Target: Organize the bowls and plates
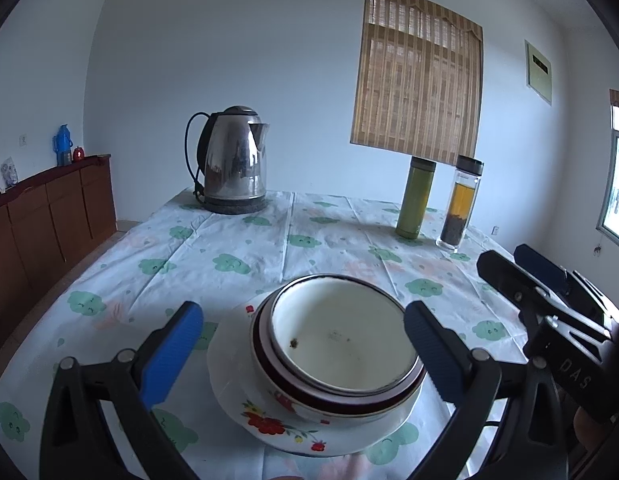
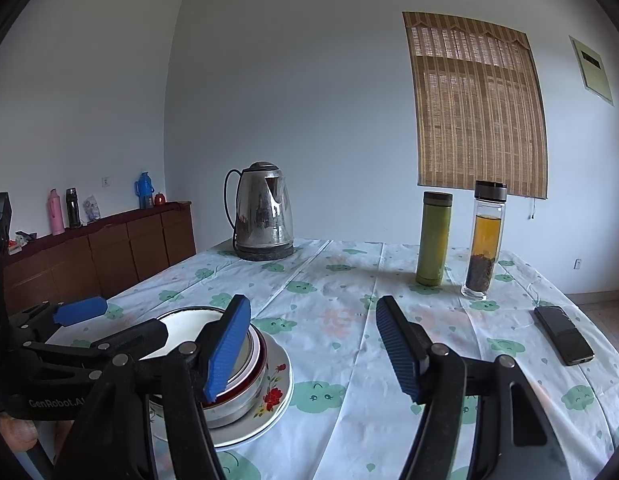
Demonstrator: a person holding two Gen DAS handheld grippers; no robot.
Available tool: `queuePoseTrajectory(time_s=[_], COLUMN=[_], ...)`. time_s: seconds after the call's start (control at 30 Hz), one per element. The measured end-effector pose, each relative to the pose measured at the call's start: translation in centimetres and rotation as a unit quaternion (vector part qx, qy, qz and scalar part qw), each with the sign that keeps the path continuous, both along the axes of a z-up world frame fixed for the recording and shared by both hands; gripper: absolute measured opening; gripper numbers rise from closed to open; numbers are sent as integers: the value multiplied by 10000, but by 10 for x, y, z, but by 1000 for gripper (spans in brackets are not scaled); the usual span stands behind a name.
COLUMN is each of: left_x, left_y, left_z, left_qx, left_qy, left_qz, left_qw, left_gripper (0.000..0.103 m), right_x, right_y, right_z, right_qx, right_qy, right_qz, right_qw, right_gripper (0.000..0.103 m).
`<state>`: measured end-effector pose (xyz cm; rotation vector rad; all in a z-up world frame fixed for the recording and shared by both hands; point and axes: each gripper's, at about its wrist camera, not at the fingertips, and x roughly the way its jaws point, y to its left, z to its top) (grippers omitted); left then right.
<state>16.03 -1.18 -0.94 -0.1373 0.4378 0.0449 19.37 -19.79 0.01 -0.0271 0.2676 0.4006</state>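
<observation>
Cloud-print cloth over the table (image 1: 229, 256), kettle (image 1: 235, 160) and two bottles (image 1: 437, 200) along the far edge. Lower middle of frame: white bowl (image 1: 341, 340) nested in a red-rimmed bowl (image 1: 293, 392) on a floral plate (image 1: 269, 428). Left tool (image 1: 303, 344) spread wide around the stack, not touching. Right tool (image 2: 313, 344) released too, hovering just right of the plate, phone (image 2: 563, 334) far right.

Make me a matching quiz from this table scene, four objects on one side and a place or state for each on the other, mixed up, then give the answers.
Things:
1. steel electric kettle
2. clear glass tea bottle
3. black phone
4. nested white bowls

Descriptions:
A. lying flat near the table's right edge
B. stacked on the floral white plate
C. far left corner of the table
D. upright beside the green flask

Pairs: 1-C, 2-D, 3-A, 4-B
</observation>
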Motion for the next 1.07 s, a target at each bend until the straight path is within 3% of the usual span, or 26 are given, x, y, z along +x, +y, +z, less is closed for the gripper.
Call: queuePoseTrajectory(time_s=[1.07], left_x=[-1], left_y=[-11], left_z=[3], left_qx=[288], left_qy=[-90], left_qz=[-74], left_qw=[9995], left_gripper=[103], right_x=[0], right_y=[-7], right_z=[-1], right_qx=[6], right_qy=[9], right_qz=[-135], right_qw=[9999], right_gripper=[68])
